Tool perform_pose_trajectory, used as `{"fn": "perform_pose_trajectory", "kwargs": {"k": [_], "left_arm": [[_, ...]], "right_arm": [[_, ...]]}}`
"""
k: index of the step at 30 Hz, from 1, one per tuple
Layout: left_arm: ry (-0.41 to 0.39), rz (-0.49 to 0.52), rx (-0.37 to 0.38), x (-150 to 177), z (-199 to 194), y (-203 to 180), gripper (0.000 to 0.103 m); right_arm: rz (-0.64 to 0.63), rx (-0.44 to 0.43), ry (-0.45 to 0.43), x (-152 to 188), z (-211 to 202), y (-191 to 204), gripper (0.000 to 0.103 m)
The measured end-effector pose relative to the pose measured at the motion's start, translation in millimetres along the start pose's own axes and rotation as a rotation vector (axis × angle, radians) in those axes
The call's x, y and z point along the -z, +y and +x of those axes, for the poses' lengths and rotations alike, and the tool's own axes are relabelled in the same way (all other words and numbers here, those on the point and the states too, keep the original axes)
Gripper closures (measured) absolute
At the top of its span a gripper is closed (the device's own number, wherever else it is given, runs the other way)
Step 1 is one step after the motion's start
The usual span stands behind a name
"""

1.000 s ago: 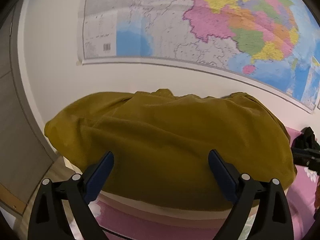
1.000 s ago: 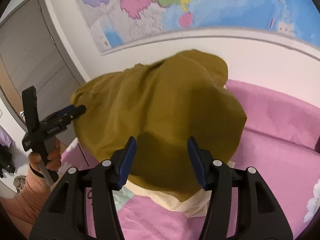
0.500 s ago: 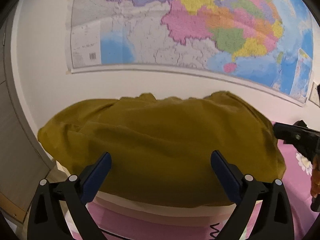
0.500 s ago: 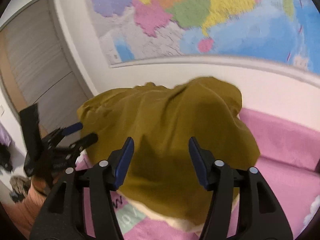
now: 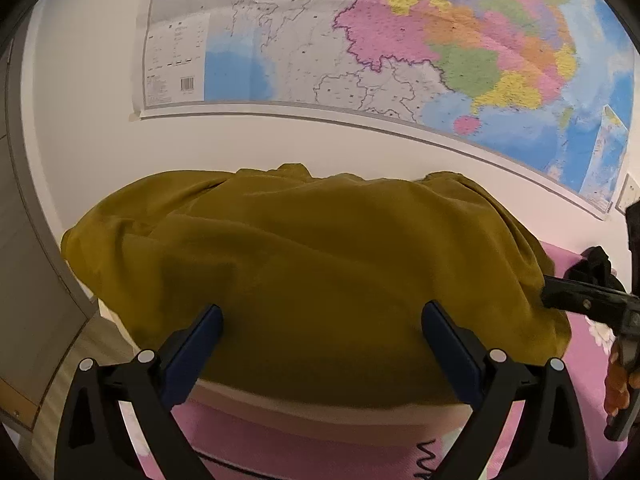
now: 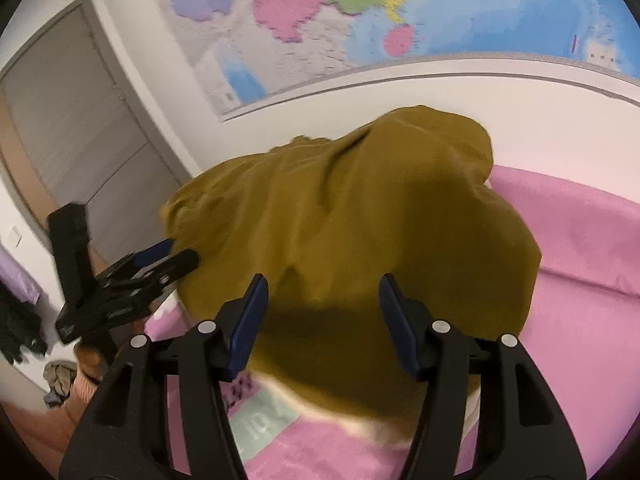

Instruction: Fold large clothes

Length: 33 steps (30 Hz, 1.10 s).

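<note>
A mustard-yellow garment (image 5: 320, 248) lies bunched in a broad mound on a cream pillow (image 5: 320, 412) at the head of a pink bed. My left gripper (image 5: 322, 310) hovers open over the garment's near edge, with nothing pinched between its blue pads. My right gripper (image 6: 322, 280) is also open, above the near edge of the garment (image 6: 360, 208), its shadow falling on the cloth. In the left wrist view the right gripper (image 5: 580, 304) shows at the garment's right edge. In the right wrist view the left gripper (image 6: 160, 264) shows at its left edge.
A large coloured map (image 5: 400, 40) hangs on the white wall behind the bed. The pink bedspread (image 6: 580, 240) stretches to the right. A grey door (image 6: 80, 140) stands to the left, with dark clothes (image 6: 20, 332) on the floor beside it.
In the right wrist view the left gripper has drawn closer to the garment's left edge. In the left wrist view the right gripper has come in at the right edge. The garment has not moved.
</note>
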<state>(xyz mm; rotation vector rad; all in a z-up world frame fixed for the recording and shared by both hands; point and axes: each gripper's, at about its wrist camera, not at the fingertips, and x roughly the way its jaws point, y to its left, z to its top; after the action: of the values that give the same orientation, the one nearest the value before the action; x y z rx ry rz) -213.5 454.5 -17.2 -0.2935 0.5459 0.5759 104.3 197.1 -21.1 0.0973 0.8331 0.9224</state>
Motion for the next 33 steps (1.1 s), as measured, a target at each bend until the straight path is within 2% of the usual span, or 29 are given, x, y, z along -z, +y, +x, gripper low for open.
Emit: {"fn": "perform_pose_trajectory", "kwargs": {"k": [4,7,12,16,18,22,24,26,28,29,31,33], "left_arm": [[-0.013,0.010,0.020,6.3,-5.2,-7.9,0.007],[0.016,0.030,-0.001,8.3,1.7,-12.3,0.007],[0.002,0.003,-0.002,3.8,-5.1,-4.7,0.007],[-0.018,-0.054,-0.045,-0.2,-7.7,18.8,0.007],[-0.045,-0.072,-0.112,-4.1,-9.4,36.6,0.007],[-0.060,-0.160,-0.193,-11.8,-1.9,84.3,0.007],[-0.037,-0.188,-0.166,-14.4,5.8,104.9,0.007],[0.020,-0.248,-0.184,-13.6,21.7,130.3,0.007],[0.070,-0.256,-0.140,-8.7,35.5,143.4,0.006],[0.088,-0.289,-0.148,-4.5,42.4,151.6,0.006],[0.105,-0.331,-0.113,-0.2,47.4,159.7,0.006],[0.081,-0.305,-0.165,-1.7,39.4,154.4,0.007]], "right_arm": [[-0.093,0.055,0.033,20.2,7.7,14.5,0.045],[-0.113,0.079,0.052,27.7,16.7,16.8,0.045],[-0.085,0.047,0.017,21.6,0.9,18.8,0.044],[-0.097,0.032,-0.028,16.4,-15.3,24.1,0.044],[-0.131,0.025,-0.041,13.2,-17.4,32.4,0.044],[-0.153,0.009,-0.008,11.4,-1.7,39.6,0.044],[-0.140,0.026,0.032,15.7,11.8,34.7,0.044],[-0.129,0.018,0.045,20.1,20.6,29.6,0.043],[-0.122,0.006,0.040,22.8,21.0,27.4,0.043],[-0.124,0.002,0.042,23.6,20.2,27.5,0.043],[-0.125,-0.004,0.051,22.7,19.7,27.9,0.040],[-0.136,-0.001,0.056,20.8,16.1,30.8,0.039]]}}
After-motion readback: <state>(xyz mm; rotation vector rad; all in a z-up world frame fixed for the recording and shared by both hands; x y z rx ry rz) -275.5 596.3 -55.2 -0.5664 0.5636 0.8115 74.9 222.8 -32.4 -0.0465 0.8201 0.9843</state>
